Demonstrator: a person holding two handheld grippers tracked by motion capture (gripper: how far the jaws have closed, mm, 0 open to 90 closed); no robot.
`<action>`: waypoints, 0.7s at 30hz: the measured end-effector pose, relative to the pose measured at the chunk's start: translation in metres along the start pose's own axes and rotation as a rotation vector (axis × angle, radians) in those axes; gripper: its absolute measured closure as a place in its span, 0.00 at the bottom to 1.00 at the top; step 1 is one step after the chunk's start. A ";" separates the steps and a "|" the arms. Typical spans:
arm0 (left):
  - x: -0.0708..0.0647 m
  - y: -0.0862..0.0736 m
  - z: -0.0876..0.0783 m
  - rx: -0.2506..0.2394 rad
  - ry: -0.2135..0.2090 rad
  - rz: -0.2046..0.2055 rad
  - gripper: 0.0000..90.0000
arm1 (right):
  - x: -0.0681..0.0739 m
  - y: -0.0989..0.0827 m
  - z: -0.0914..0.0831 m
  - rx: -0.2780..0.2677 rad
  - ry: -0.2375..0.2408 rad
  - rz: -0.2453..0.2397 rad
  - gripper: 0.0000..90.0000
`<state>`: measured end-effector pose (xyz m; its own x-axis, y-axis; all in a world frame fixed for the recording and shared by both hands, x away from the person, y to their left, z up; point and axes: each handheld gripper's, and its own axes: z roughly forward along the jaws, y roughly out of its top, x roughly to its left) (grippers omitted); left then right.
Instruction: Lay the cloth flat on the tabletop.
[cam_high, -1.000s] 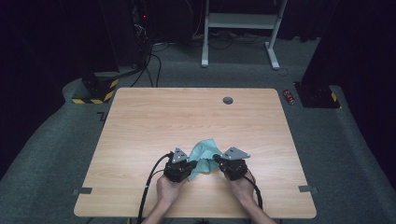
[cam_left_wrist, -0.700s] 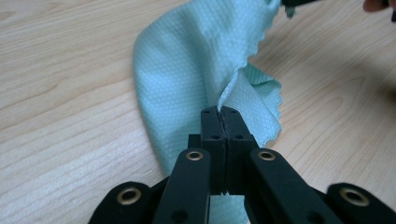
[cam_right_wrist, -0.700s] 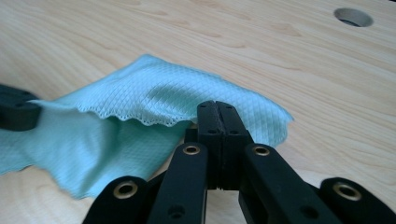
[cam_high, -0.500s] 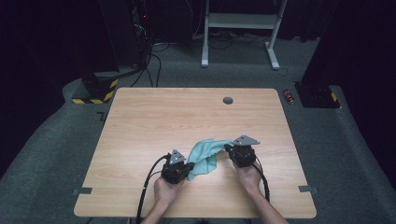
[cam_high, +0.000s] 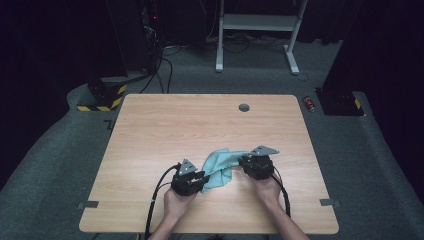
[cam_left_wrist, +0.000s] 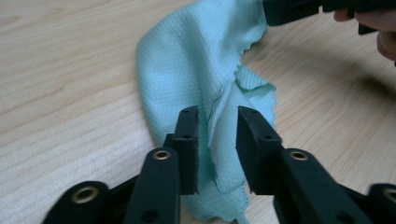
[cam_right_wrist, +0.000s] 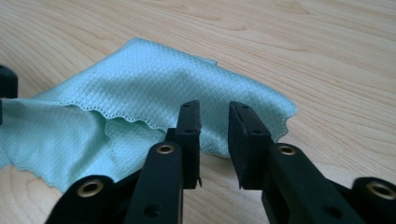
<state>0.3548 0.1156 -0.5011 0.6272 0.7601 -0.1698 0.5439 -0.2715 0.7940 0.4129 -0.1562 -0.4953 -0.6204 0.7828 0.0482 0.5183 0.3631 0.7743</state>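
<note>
Left gripper (cam_left_wrist: 217, 140) jaws just opened, crumpled turquoise microfibre cloth (cam_left_wrist: 201, 70) loose between; right gripper (cam_right_wrist: 214, 135) just parted; high view showed whole wooden table (cam_high: 165, 125).

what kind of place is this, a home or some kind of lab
Most likely a lab or recording studio, not a home. A bare light wooden table stands on grey carpet in a dark room, with black cables trailing on the floor, a white metal stand behind, and black-and-yellow hazard tape on equipment.

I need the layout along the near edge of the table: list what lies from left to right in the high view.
Left gripper → teal cloth → right gripper, all on the wooden table.
</note>
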 end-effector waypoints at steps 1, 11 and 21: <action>0.000 0.002 -0.001 -0.003 0.001 0.005 0.69 | 0.000 -0.001 -0.004 -0.005 0.009 0.006 0.79; -0.004 0.025 0.006 -0.016 0.013 0.032 0.62 | 0.004 -0.002 -0.019 -0.049 0.057 -0.013 0.80; -0.006 0.045 0.035 0.057 0.024 0.064 0.62 | 0.028 -0.011 -0.012 -0.023 0.133 -0.094 0.83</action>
<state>0.3948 0.0781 -0.4844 0.6482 0.7542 -0.1052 0.5348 -0.3526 0.7679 0.3824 -0.1444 -0.4945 -0.7387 0.6716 0.0573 0.4419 0.4184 0.7935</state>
